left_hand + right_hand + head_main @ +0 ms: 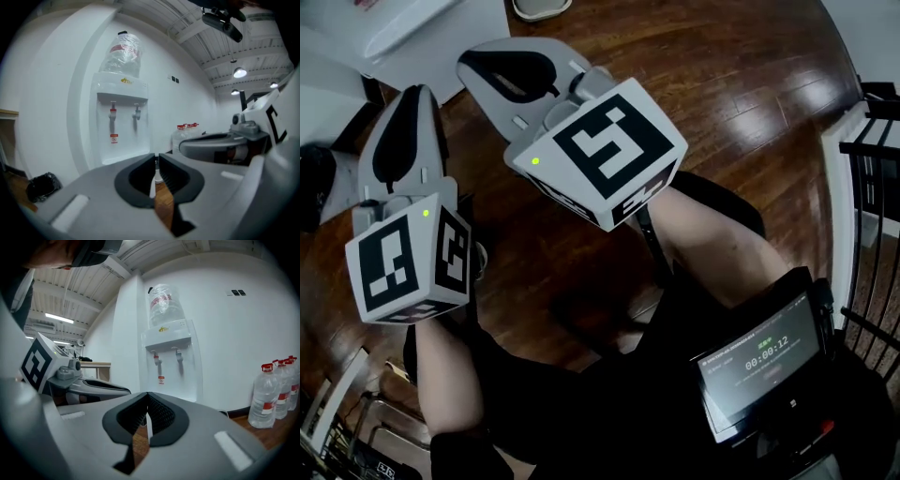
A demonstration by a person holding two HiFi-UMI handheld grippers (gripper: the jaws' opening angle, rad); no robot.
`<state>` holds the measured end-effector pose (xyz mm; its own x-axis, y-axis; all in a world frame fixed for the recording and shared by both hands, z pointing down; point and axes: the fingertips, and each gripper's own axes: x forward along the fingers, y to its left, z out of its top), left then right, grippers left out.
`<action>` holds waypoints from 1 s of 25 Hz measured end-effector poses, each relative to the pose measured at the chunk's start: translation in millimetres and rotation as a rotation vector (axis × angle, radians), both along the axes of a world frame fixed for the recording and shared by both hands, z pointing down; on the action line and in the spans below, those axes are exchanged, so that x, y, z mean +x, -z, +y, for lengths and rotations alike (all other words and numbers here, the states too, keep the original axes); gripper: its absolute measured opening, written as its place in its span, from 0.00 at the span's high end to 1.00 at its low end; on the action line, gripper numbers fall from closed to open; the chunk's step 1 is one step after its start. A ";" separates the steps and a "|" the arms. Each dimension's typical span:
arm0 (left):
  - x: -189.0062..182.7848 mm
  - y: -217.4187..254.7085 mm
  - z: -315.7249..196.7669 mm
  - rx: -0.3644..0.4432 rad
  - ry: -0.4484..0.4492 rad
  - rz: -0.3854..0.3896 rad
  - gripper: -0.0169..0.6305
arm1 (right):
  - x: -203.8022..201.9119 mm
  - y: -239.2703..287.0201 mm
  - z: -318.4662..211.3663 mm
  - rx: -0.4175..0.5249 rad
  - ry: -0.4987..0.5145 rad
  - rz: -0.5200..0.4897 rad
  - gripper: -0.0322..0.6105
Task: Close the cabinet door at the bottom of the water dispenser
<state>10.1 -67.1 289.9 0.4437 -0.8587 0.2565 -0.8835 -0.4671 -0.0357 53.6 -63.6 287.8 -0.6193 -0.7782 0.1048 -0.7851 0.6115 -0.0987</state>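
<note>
While holding left claw point(156, 157) and right claw point(147, 397) pressed together, empty, push free edge of likely light, stiff door, unseen on far water dispenser point(121, 122).

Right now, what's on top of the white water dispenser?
A clear plastic water bottle with a red label. Its mouth is hidden inside the white water dispenser.

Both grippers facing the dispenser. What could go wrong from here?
1. The lower part of the water dispenser is hidden behind the left gripper and right gripper in their own views, so the approach may start blind.
2. Water bottles stand on the floor to its right; a wide right-gripper swing might knock them.
</note>
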 end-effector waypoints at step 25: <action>-1.6 -10.1 21.0 -0.010 -0.009 -0.013 0.91 | -7.5 10.9 26.0 0.028 0.017 0.027 0.94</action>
